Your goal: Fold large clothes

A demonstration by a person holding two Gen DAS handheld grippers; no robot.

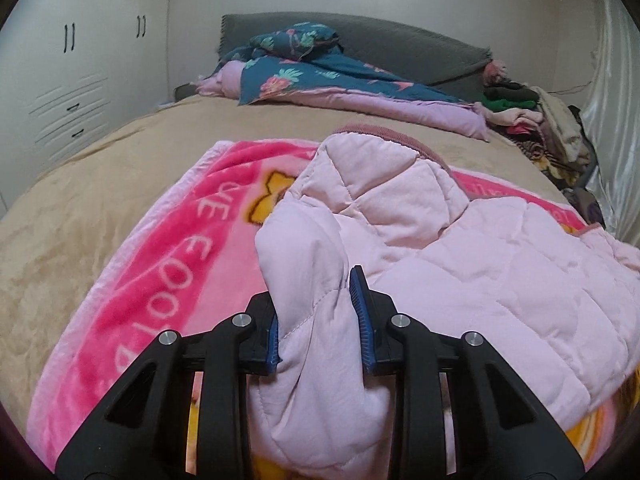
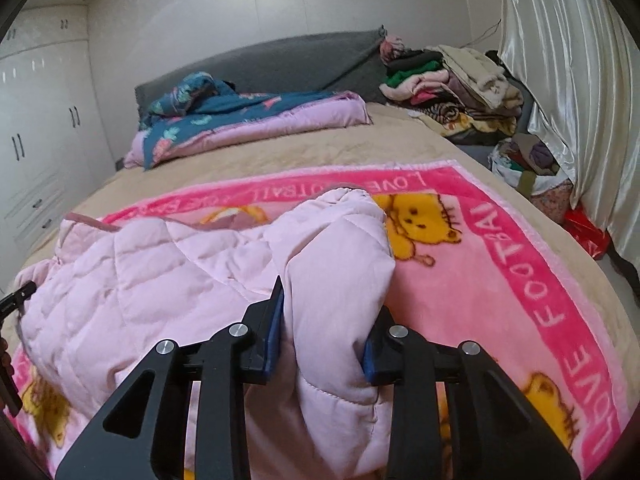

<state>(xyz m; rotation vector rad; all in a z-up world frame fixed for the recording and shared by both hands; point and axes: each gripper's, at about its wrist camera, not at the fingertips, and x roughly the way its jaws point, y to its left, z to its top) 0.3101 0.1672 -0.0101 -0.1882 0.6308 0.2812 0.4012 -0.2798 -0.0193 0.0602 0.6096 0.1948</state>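
A pale pink quilted jacket [image 1: 460,248] lies on a pink cartoon blanket [image 1: 168,240] spread over the bed. My left gripper [image 1: 316,300] is shut on a bunched fold at the jacket's left side. In the right wrist view the same jacket [image 2: 160,280] spreads to the left, and my right gripper [image 2: 328,316] is shut on a thick fold at its right side. The blanket [image 2: 500,264] shows yellow bears and white lettering. The jacket's dusty pink ribbed trim [image 1: 384,132] lies at its far edge.
The bed has a tan cover [image 1: 100,168] and a grey headboard [image 1: 380,40]. A folded teal and lilac quilt [image 1: 340,84] lies near the headboard. A heap of clothes [image 2: 460,88] sits at the far right beside a shiny curtain [image 2: 568,80]. White wardrobes [image 1: 72,72] stand on the left.
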